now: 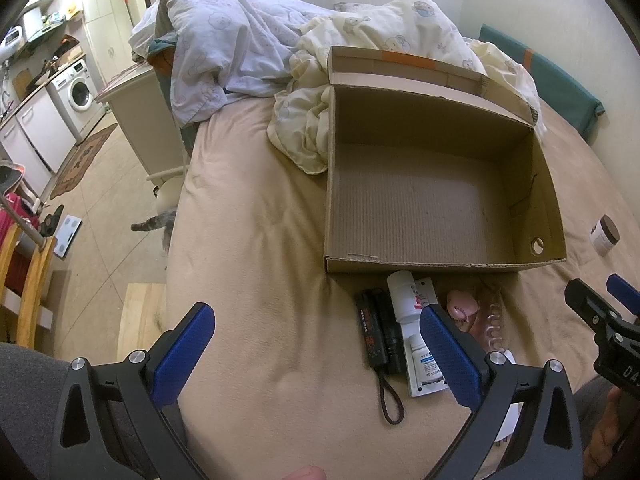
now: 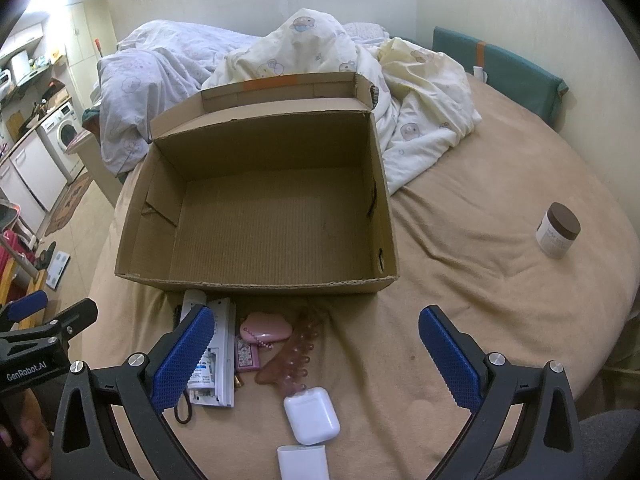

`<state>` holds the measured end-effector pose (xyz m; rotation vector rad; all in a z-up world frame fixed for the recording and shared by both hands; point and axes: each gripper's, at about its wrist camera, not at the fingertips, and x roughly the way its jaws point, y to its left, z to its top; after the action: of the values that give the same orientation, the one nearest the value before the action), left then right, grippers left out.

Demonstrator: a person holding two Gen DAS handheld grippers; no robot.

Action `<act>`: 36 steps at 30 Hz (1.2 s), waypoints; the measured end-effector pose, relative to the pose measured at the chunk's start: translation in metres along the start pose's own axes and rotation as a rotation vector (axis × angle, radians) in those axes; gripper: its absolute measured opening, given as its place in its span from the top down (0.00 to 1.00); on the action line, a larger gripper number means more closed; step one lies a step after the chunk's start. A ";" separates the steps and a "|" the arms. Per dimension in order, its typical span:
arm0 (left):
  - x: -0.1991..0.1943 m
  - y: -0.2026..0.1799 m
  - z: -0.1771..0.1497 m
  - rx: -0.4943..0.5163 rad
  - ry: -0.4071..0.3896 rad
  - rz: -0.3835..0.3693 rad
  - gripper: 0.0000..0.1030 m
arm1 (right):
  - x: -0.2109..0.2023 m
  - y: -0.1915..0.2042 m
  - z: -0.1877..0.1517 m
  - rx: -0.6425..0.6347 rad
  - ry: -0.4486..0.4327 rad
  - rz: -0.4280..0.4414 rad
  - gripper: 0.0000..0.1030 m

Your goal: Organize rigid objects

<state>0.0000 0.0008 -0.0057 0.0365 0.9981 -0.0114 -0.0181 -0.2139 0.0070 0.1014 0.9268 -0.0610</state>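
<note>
The cardboard box (image 2: pixel 276 216) sits empty on the bed (image 2: pixel 480 280), small items clustered just near of it: earbud case (image 2: pixel 312 414), pink case (image 2: pixel 266 330), white bottle (image 1: pixel 404 296). Nothing packed yet. Both grippers, left (image 1: pixel 316 356) and right (image 2: pixel 316 356), hover with jaws wide, holding nothing; next comes lowering over one item.

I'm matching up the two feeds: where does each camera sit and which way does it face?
Left wrist: on the left gripper, facing across the bed at the empty cardboard box; the right gripper shows at its right edge.
Right wrist: on the right gripper, facing the same box; the left gripper shows at its left edge.
Shared: box, brown-lidded jar.
</note>
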 end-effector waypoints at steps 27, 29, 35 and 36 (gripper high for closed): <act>0.000 0.001 -0.001 0.001 0.002 0.001 0.01 | 0.005 0.001 -0.003 -0.002 0.008 0.000 0.00; 0.000 0.001 -0.001 0.002 0.002 0.001 0.01 | 0.005 0.002 -0.004 -0.002 0.010 0.000 0.00; 0.001 0.001 -0.002 0.003 0.002 0.001 0.01 | 0.005 0.002 -0.004 -0.003 0.012 0.000 0.00; 0.003 0.001 -0.002 0.004 0.003 0.003 0.01 | 0.006 0.003 -0.004 -0.003 0.013 0.000 0.00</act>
<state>-0.0002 0.0024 -0.0089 0.0413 1.0013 -0.0102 -0.0177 -0.2109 0.0001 0.0992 0.9397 -0.0586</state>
